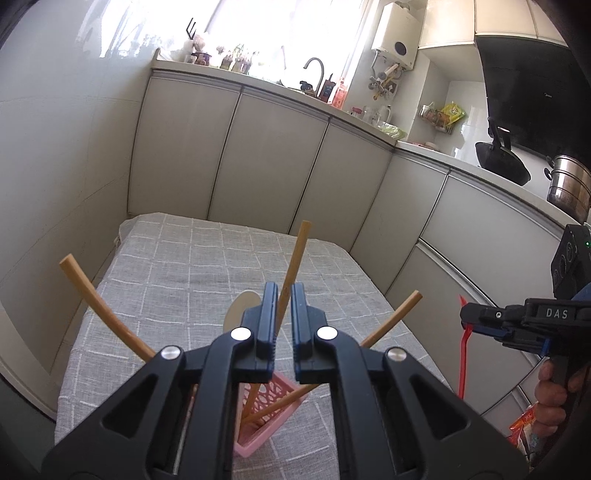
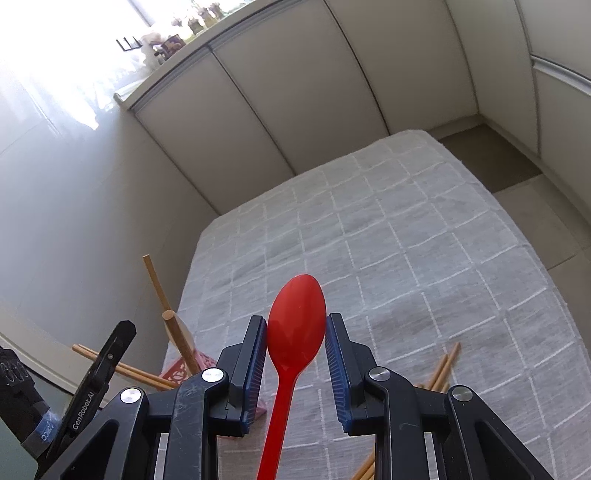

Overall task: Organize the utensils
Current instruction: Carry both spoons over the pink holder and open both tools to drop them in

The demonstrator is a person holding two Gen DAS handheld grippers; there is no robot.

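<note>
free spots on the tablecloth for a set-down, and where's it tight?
Free: the far stretch of the tablecloth, from the cabinet doors back toward both grippers, is bare. Crowded: the near end, where the pink holder bristles with chopsticks under the left gripper, and loose chopsticks lie beside the right gripper holding the red spoon.

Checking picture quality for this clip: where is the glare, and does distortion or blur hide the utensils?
Left wrist view: window blown out white; fisheye bends the cabinet doors and chopsticks; pink holder mostly hidden behind the left gripper. Right wrist view: glare washes out the top-left corner; red spoon is sharp with a soft highlight; tablecloth evenly lit.
</note>
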